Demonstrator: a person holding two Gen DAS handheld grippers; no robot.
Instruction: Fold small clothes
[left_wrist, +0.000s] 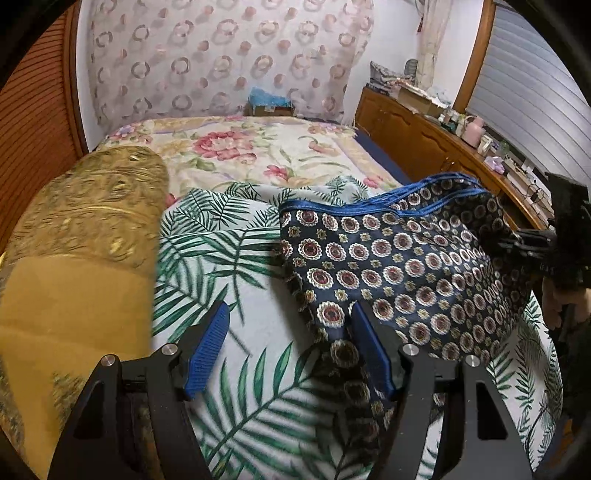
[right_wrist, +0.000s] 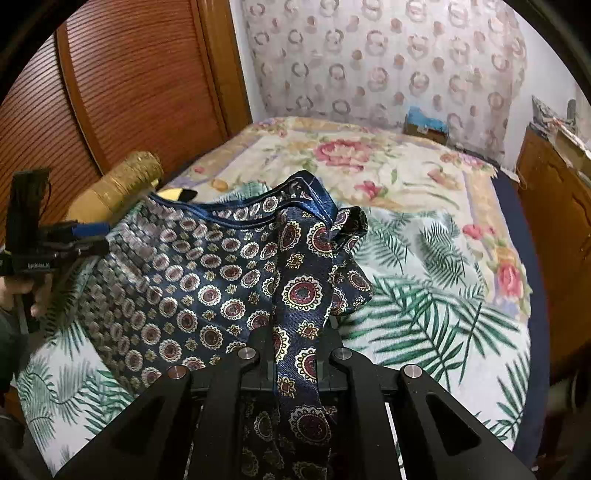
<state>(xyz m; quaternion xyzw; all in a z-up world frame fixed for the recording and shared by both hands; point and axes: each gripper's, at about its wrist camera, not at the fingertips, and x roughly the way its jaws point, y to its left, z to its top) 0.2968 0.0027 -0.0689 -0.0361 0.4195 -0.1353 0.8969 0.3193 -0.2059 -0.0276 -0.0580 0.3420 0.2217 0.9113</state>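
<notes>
A navy garment printed with red-and-white medallions and edged by a blue waistband lies on the palm-leaf sheet. My left gripper stands open low over the sheet; the garment's near corner drapes against its right blue pad, and nothing is pinched. At the far right of this view my right gripper lifts the garment's other side. In the right wrist view my right gripper is shut on a bunched fold of the garment, which hides the fingertips. The left gripper shows at the left edge there.
A gold bolster pillow lies left of the garment. A floral blanket covers the far part of the bed. A wooden cabinet with clutter on top runs along the right, a slatted wooden door along the left.
</notes>
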